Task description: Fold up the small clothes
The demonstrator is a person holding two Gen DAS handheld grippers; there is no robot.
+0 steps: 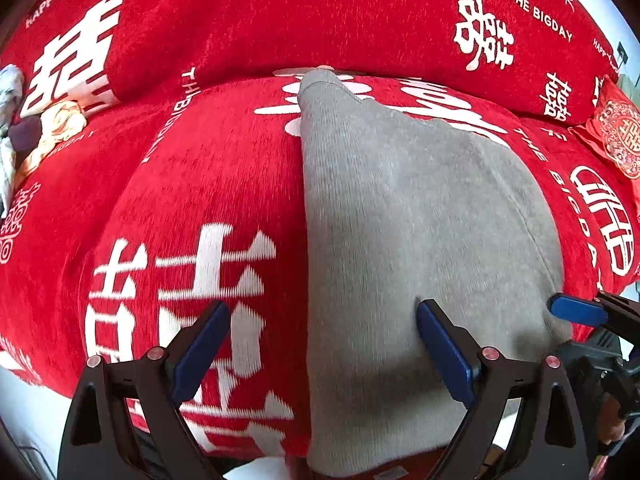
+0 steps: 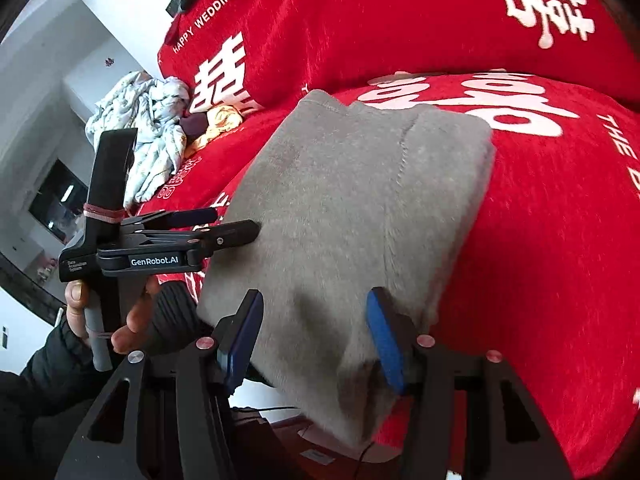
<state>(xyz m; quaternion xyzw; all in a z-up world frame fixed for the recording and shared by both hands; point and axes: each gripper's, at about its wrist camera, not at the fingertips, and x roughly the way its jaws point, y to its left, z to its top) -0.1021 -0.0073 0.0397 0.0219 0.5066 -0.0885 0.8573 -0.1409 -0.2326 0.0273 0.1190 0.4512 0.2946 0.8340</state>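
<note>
Claw on the left point(image 1: 322, 344) stands spread wide above the near left edge of the grey knitted garment point(image 1: 400, 240), pinching nothing; one blue pad sits over the red plush sofa cover with white lettering point(image 1: 180, 184), the other over the grey cloth. The garment lies folded into a narrow, thick block on the sofa seat, its near end hanging over the front edge. The right claw point(image 2: 316, 340) stands half spread astride that near end; whether its pads press the cloth I cannot tell. By my judgement a fold has just been laid, and the next move calls for gripping the near end and carrying it toward the far end.

Only the right wrist view shows the person's hand point(image 2: 104, 316) on the left handle, and the crumpled pale printed cloth heap point(image 2: 148, 132) at full size.
</note>
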